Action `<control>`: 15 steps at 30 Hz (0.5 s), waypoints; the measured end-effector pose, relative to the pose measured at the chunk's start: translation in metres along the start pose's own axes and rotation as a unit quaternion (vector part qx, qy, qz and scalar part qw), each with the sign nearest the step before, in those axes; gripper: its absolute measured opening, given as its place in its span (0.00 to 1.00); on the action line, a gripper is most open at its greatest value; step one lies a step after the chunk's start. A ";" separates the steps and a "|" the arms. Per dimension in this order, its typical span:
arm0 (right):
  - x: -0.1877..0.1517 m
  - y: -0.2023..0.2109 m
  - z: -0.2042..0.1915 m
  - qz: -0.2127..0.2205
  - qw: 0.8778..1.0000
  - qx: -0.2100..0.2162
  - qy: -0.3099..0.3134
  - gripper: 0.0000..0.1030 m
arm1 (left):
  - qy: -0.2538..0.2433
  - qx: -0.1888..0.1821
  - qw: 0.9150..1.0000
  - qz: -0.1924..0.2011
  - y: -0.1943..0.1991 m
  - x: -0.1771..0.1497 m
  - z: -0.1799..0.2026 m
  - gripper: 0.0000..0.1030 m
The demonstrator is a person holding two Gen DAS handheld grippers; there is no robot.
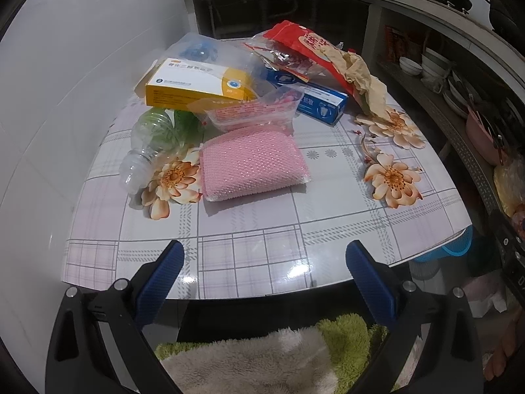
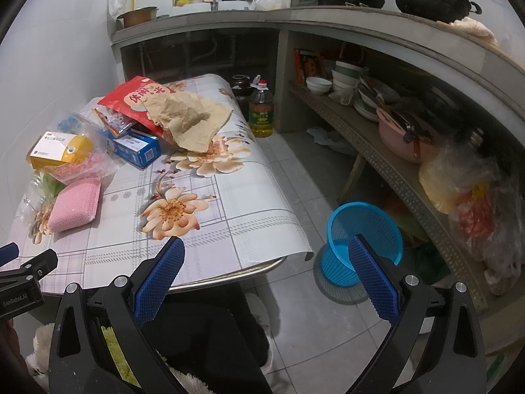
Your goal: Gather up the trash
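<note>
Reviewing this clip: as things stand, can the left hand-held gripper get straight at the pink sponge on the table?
Probably yes. The left hand-held gripper is open at the table's near edge, and only bare tablecloth lies between it and the pink sponge. The plastic bottle lies to one side, the packets behind it.

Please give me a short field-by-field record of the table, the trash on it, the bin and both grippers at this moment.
table: floral tablecloth
trash items: yellow box, blue box, red bag, crumpled paper, plastic bottle, pink sponge
bin: blue basket on the floor, right of the table
left gripper: open, holding nothing
right gripper: open, holding nothing
</note>
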State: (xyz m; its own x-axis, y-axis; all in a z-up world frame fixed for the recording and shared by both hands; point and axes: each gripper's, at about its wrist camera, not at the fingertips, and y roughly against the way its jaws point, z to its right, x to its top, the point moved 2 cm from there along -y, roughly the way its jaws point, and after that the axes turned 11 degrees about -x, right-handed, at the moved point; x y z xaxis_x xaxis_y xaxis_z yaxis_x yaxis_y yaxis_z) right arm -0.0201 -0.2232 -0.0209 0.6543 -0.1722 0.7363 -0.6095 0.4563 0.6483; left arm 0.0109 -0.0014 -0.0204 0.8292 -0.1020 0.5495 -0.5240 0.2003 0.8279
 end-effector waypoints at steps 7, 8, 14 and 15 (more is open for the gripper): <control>0.002 -0.004 0.000 -0.001 1.000 0.002 -0.001 0.93 | 0.000 -0.001 1.000 -0.001 0.000 0.001 -0.001 0.94; 0.002 -0.004 0.000 -0.001 1.000 0.002 -0.001 0.93 | 0.000 -0.001 1.000 0.000 0.000 0.001 -0.001 0.94; 0.003 -0.004 0.000 0.000 1.000 0.001 -0.001 0.93 | 0.001 -0.001 1.000 -0.001 0.000 0.001 -0.001 0.94; 0.003 -0.004 0.000 0.000 1.000 0.001 0.000 0.93 | 0.001 0.000 1.000 -0.001 0.000 0.001 -0.001 0.94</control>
State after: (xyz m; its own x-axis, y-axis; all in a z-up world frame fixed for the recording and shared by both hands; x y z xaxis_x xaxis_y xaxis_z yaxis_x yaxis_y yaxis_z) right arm -0.0161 -0.2252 -0.0211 0.6546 -0.1730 0.7360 -0.6100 0.4541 0.6493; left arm 0.0121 -0.0010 -0.0201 0.8304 -0.1014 0.5479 -0.5224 0.2006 0.8288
